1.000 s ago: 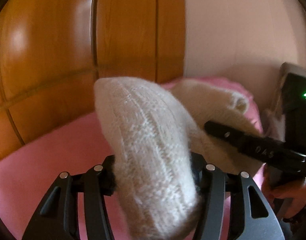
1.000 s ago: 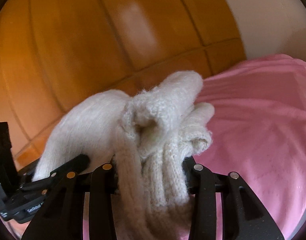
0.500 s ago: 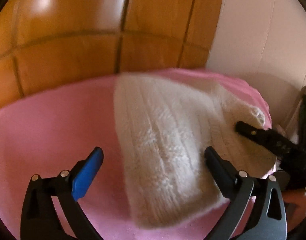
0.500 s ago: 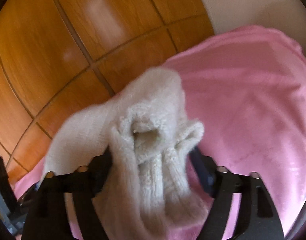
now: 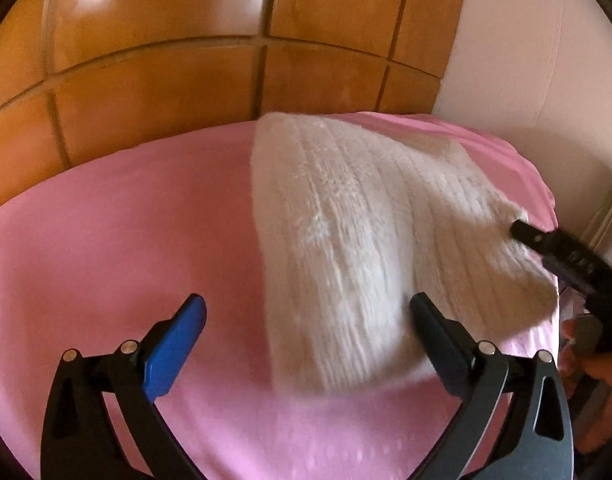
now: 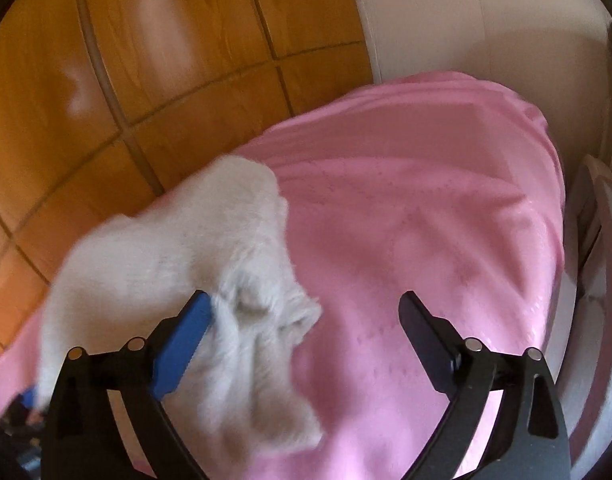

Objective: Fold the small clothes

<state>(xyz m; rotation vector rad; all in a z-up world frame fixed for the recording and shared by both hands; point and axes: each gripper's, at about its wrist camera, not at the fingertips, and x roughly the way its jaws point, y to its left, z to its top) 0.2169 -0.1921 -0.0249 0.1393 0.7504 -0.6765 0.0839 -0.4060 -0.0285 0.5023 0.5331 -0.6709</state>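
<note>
The cream knit garment [image 5: 357, 248] lies on the pink sheet [image 5: 118, 240], blurred, probably folded. The left hand-held gripper [image 5: 306, 320] and right hand-held gripper [image 6: 306, 312] gape wide, empty.

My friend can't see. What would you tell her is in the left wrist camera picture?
A fluffy white knitted garment lies on a pink cloth, in front of a wooden panelled wall. The left gripper is open and holds nothing, with one finger beside the knit's near edge. The right gripper's tip touches its far right corner.
</note>
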